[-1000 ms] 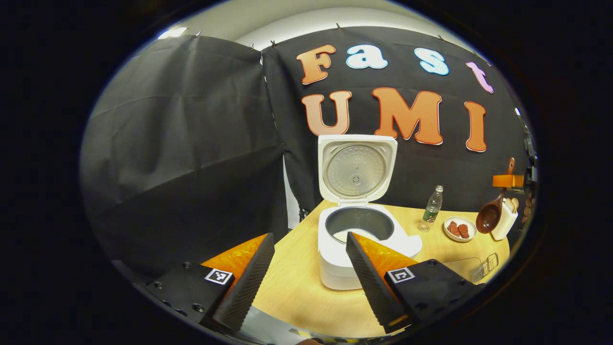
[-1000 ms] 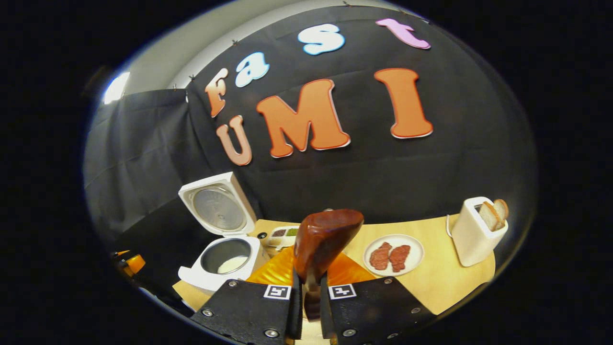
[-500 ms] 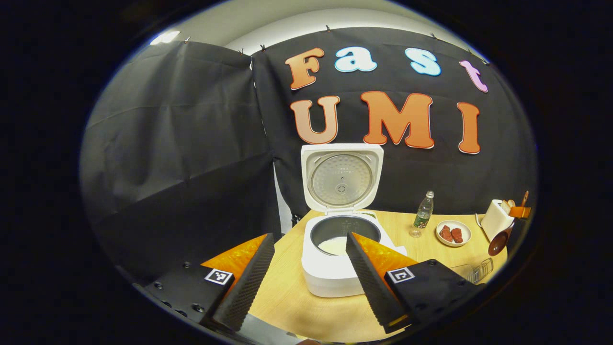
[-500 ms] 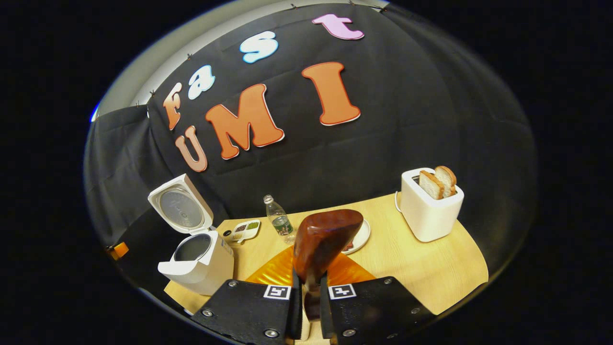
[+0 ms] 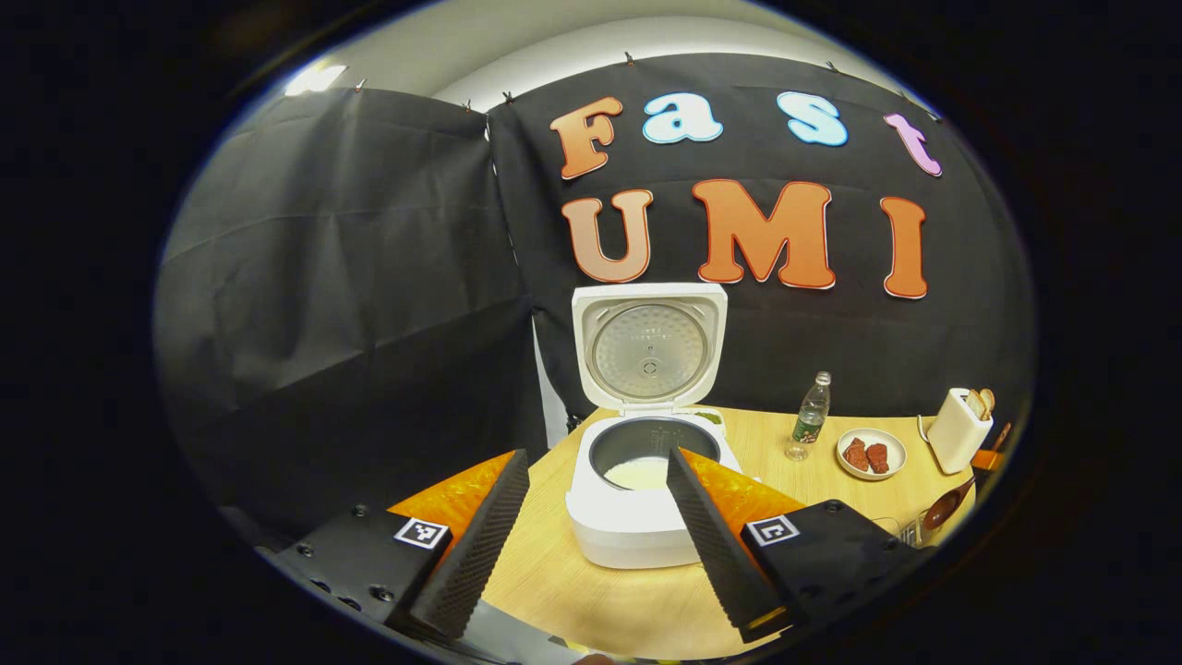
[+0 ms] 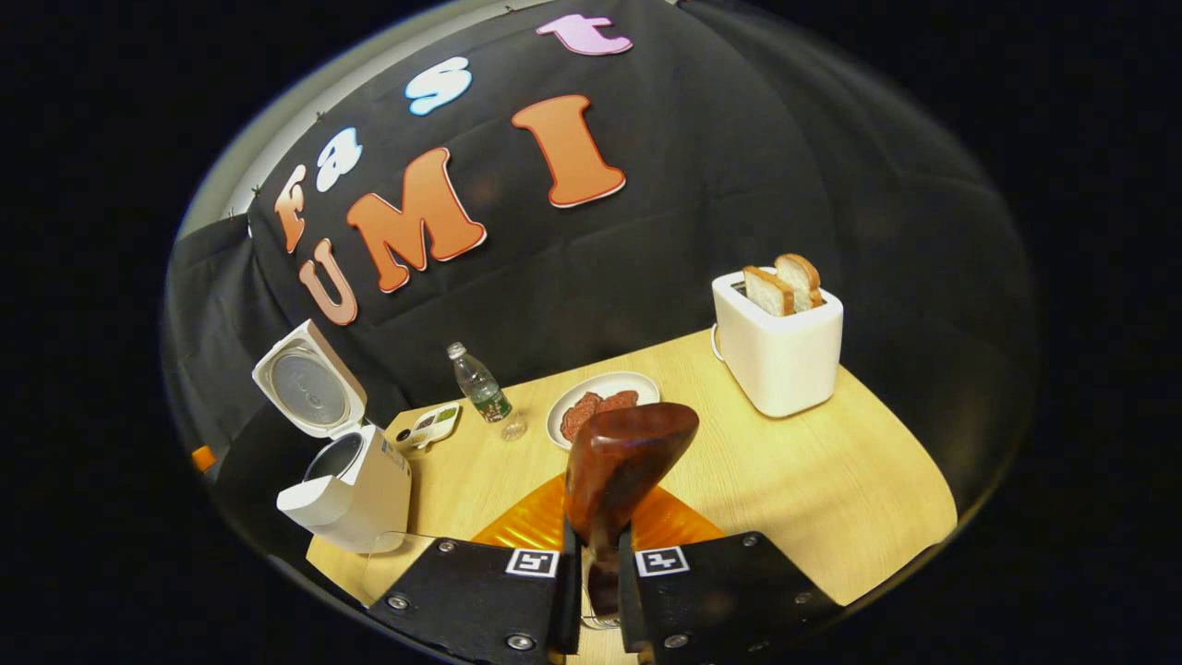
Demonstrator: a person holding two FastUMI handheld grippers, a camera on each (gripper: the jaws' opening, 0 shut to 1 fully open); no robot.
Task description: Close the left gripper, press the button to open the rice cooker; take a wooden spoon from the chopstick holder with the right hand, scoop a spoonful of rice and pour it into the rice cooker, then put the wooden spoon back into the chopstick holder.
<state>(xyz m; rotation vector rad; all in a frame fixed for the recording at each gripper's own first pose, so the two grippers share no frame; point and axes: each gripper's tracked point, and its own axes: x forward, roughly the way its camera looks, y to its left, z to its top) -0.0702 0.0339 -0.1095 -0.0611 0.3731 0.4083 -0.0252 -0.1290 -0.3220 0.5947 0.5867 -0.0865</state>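
Clamping the wooden spoon (image 6: 628, 457) by its handle, the right gripper (image 6: 594, 554) has both fingers pressed on it, the bowl rising just ahead of the fingertips. Beyond the bowl lie a plate of meat (image 6: 600, 406) and a water bottle (image 6: 480, 388); a toaster (image 6: 778, 346) with bread stands ahead to the right of the fingers. The rice cooker (image 6: 346, 480) sits far left of them, lid up. The left gripper (image 5: 591, 536) has its fingers spread wide above the bench (image 5: 572, 591), the open rice cooker (image 5: 642, 499) showing between them with white rice (image 5: 637, 473) in its pot.
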